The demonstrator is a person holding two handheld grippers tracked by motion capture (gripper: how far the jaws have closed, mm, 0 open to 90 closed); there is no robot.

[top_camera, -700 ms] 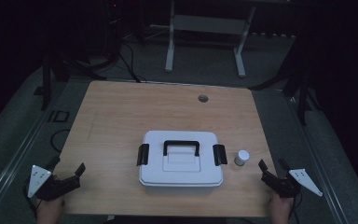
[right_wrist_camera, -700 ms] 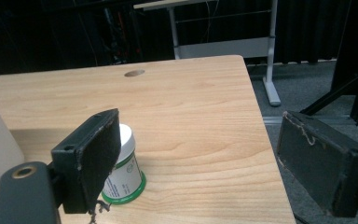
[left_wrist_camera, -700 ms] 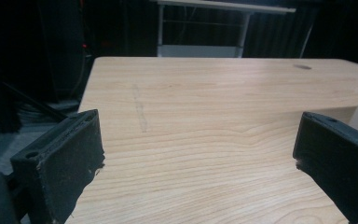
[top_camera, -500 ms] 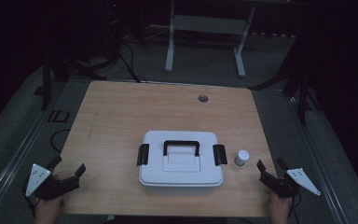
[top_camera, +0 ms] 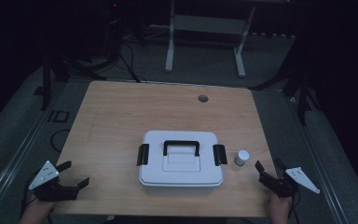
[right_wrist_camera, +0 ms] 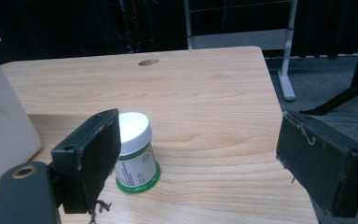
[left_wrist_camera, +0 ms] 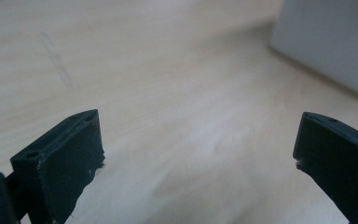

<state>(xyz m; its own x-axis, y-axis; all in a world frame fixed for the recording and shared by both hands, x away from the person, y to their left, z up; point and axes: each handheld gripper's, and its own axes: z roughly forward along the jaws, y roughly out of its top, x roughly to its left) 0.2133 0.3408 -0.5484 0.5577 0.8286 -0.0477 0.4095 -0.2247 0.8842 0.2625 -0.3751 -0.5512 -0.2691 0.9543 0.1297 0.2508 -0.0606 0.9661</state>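
Your left tool (top_camera: 72, 179) sits at the near left corner of the wooden surface (top_camera: 121, 112). Its jaws are wide apart and nothing is between them; in the left gripper view they point across bare wood, with a side of the white box (left_wrist_camera: 326, 42) far off at the upper right.

Your right tool (top_camera: 266, 173) is at the near right edge of the surface. Its jaws are wide too, and they hold nothing. Just in front of it stands a little jar (top_camera: 242, 157) (white lid, green band at the bottom). In the right gripper view the jar (right_wrist_camera: 135, 149) stands upright and peeks out from behind the left jaw, not touching either one as far as you can see.

The white box (top_camera: 181, 158) lies in the middle of the surface, toward your side. It has a black handle (top_camera: 181, 146) on top and a black clip on each side. The jar stands just beside the box's right end, apart from it.

A small round hole (top_camera: 203, 98) sits near the far edge.
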